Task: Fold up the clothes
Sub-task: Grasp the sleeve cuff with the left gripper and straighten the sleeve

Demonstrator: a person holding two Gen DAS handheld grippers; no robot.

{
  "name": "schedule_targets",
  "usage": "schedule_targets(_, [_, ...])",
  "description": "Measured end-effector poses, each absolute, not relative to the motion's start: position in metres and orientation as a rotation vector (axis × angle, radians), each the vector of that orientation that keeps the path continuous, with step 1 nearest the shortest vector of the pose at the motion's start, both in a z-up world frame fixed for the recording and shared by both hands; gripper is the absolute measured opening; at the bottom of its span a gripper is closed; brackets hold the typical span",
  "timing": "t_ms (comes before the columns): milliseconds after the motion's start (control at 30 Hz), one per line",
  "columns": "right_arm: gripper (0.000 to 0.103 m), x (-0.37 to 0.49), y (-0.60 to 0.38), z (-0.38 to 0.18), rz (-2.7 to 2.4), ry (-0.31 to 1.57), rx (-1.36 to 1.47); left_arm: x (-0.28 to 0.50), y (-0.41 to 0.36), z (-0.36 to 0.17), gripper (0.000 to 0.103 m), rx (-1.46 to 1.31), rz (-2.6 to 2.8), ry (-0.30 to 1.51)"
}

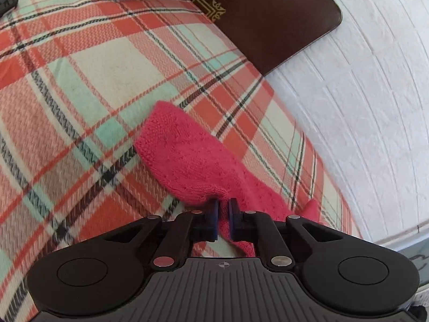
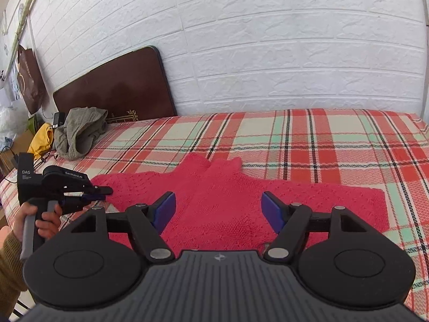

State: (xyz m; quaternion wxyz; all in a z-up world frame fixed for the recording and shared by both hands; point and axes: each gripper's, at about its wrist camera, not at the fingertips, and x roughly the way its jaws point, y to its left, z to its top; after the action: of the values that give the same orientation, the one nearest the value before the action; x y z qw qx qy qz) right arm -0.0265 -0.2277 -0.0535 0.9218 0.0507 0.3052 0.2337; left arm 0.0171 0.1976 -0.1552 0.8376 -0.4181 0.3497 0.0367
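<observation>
A red knitted sweater (image 2: 228, 185) lies spread flat on the plaid bed cover (image 2: 321, 139), sleeves out to both sides. In the left wrist view one sleeve (image 1: 182, 155) runs up from my left gripper (image 1: 224, 209), whose blue pads are shut on the sleeve's knit edge. The right wrist view shows that same left gripper (image 2: 106, 191) at the sweater's left edge, held by a person's hand (image 2: 45, 220). My right gripper (image 2: 218, 212) hovers over the sweater's middle, jaws wide open, nothing between its blue pads (image 2: 166, 209).
A brown board (image 2: 115, 86) leans on the white brick wall (image 2: 268, 40) at the bed's head. A crumpled olive-grey garment (image 2: 77, 131) and a yellow cloth (image 2: 41, 139) lie at the far left. The bed cover to the right of the sweater is bare.
</observation>
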Motion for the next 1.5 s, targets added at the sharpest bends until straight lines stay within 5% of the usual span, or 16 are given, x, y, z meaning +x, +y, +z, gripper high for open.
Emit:
schedule_targets(333, [0.074, -0.022, -0.230, -0.069, 0.442, 0.694, 0.126, 0.014, 0.196, -0.145, 0.003, -0.569, 0.107, 0.696])
schedule_targets(367, [0.074, -0.022, -0.232, -0.070, 0.437, 0.699, 0.124, 0.012, 0.197, -0.146, 0.009, -0.568, 0.099, 0.692])
schedule_targets(533, [0.075, -0.023, -0.252, -0.074, 0.376, 0.715, 0.125, -0.012, 0.213, -0.129, 0.074, -0.597, 0.134, 0.621])
schedule_targets(567, [0.075, -0.023, -0.257, -0.075, 0.363, 0.718, 0.133, -0.016, 0.217, -0.125, 0.076, -0.581, 0.177, 0.593])
schedule_targets(833, [0.076, -0.023, -0.272, -0.087, 0.326, 0.752, 0.181, 0.021, 0.243, -0.135, 0.075, -0.528, 0.243, 0.668])
schedule_targets(900, [0.076, -0.026, -0.272, -0.087, 0.326, 0.750, 0.174, 0.028, 0.241, -0.138, 0.066, -0.506, 0.221, 0.695])
schedule_targets(933, [0.076, -0.025, -0.273, -0.088, 0.321, 0.752, 0.174, 0.031, 0.239, -0.139, 0.051, -0.483, 0.217, 0.701])
schedule_targets(967, [0.076, -0.024, -0.274, -0.088, 0.318, 0.756, 0.179, 0.033, 0.237, -0.139, 0.018, -0.466, 0.203, 0.719])
schedule_targets(1067, [0.076, -0.022, -0.278, -0.090, 0.309, 0.766, 0.195, 0.033, 0.238, -0.139, 0.003, -0.465, 0.198, 0.726])
schedule_targets(1367, [0.076, -0.026, -0.280, -0.094, 0.305, 0.770, 0.205, 0.047, 0.262, -0.135, 0.004, -0.444, 0.256, 0.747])
schedule_targets(1500, [0.076, -0.027, -0.286, -0.097, 0.293, 0.775, 0.226, 0.027, 0.268, -0.136, 0.051, -0.508, 0.238, 0.727])
